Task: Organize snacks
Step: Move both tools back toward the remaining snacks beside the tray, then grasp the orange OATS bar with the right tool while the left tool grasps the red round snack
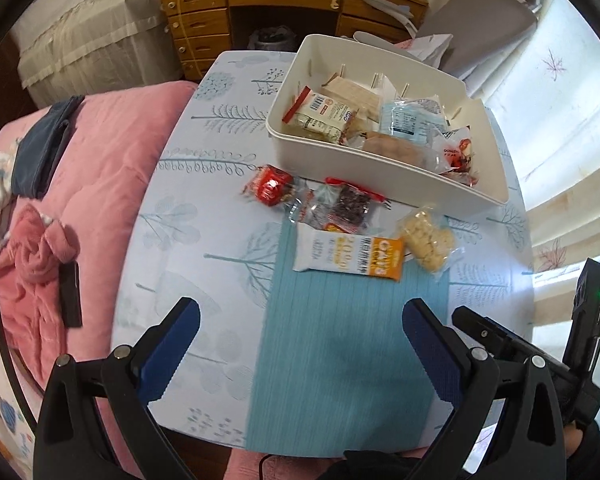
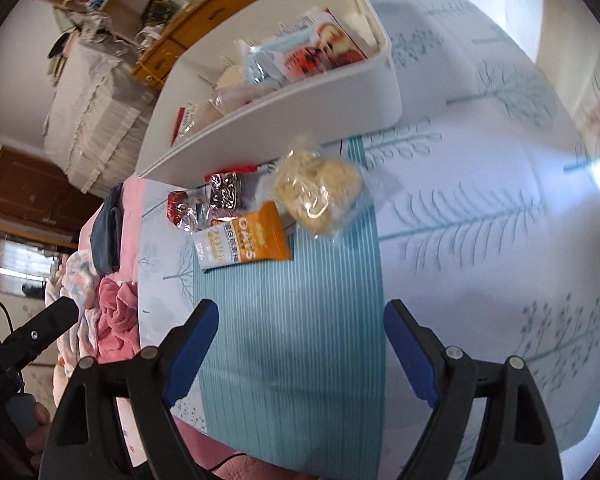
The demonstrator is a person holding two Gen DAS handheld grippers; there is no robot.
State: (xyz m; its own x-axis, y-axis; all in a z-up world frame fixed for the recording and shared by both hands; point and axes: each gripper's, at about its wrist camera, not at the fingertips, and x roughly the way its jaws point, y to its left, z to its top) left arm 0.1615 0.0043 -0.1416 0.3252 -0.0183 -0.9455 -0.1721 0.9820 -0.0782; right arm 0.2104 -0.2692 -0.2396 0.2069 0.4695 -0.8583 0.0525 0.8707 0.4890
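Observation:
A white bin (image 1: 384, 170) (image 2: 284, 114) holds several wrapped snacks. In front of it on the table lie an orange and white oats bar (image 1: 350, 258) (image 2: 246, 242), a clear bag of pale biscuits (image 1: 428, 240) (image 2: 320, 192), a dark-filled packet with red trim (image 1: 350, 202) (image 2: 224, 190) and a red candy pack (image 1: 270, 186) (image 2: 180, 206). My left gripper (image 1: 300, 320) is open and empty, above the teal mat (image 1: 340, 360) near the table's front. My right gripper (image 2: 300, 320) is open and empty, just short of the oats bar and biscuits.
The table (image 1: 204, 208) wears a pale blue tree-print cloth. A pink quilt (image 1: 112, 152) with a dark phone (image 1: 70, 294) lies to the left. A wooden desk (image 1: 292, 0) and a grey chair (image 1: 480, 28) stand behind. The right gripper's body (image 1: 540, 360) sits close at the left view's lower right.

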